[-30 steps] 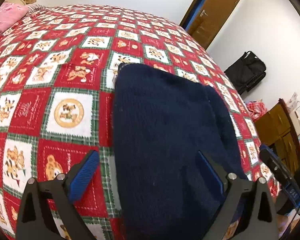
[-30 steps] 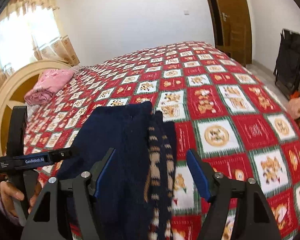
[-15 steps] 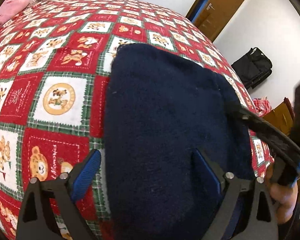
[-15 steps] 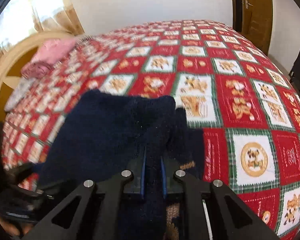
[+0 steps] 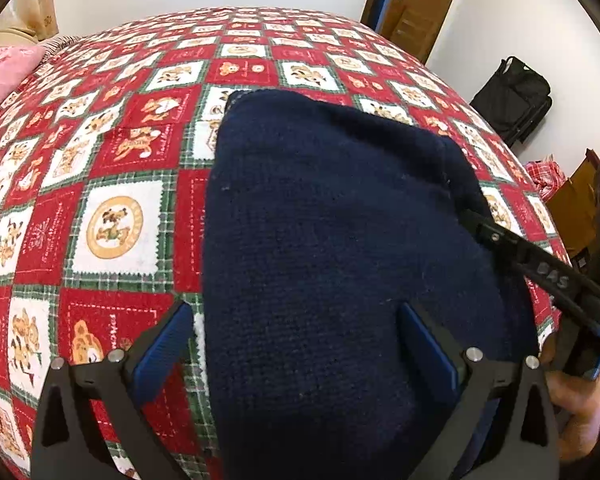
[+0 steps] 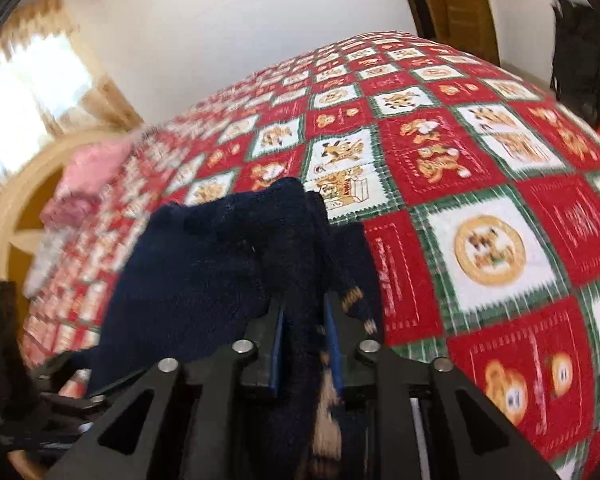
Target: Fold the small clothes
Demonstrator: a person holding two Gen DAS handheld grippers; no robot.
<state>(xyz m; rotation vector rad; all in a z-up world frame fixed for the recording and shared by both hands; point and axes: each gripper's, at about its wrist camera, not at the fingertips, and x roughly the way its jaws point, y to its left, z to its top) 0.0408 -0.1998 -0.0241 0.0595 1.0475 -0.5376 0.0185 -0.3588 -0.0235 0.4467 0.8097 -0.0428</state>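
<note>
From the left wrist camera, the left claw [image 5: 296, 344] is spread wide with nothing in it, one blue pad out over the red-and-white checked teddy-bear bedspread [image 5: 112, 216] and the other over the dark navy knitted sweater [image 5: 332, 240], which stretches flat straight ahead of it. Off to its right the right claw [image 5: 540, 268] reaches in at the sweater's far edge. Switching to the right wrist camera, that claw [image 6: 304, 340] is pinched nearly closed on a bunched-up fold of the sweater [image 6: 228, 264], lifted a bit off the bedspread [image 6: 488, 248]. I'd say the fold is only just starting: edge grabbed, nothing laid over yet, and the left side isn't pinned.
</note>
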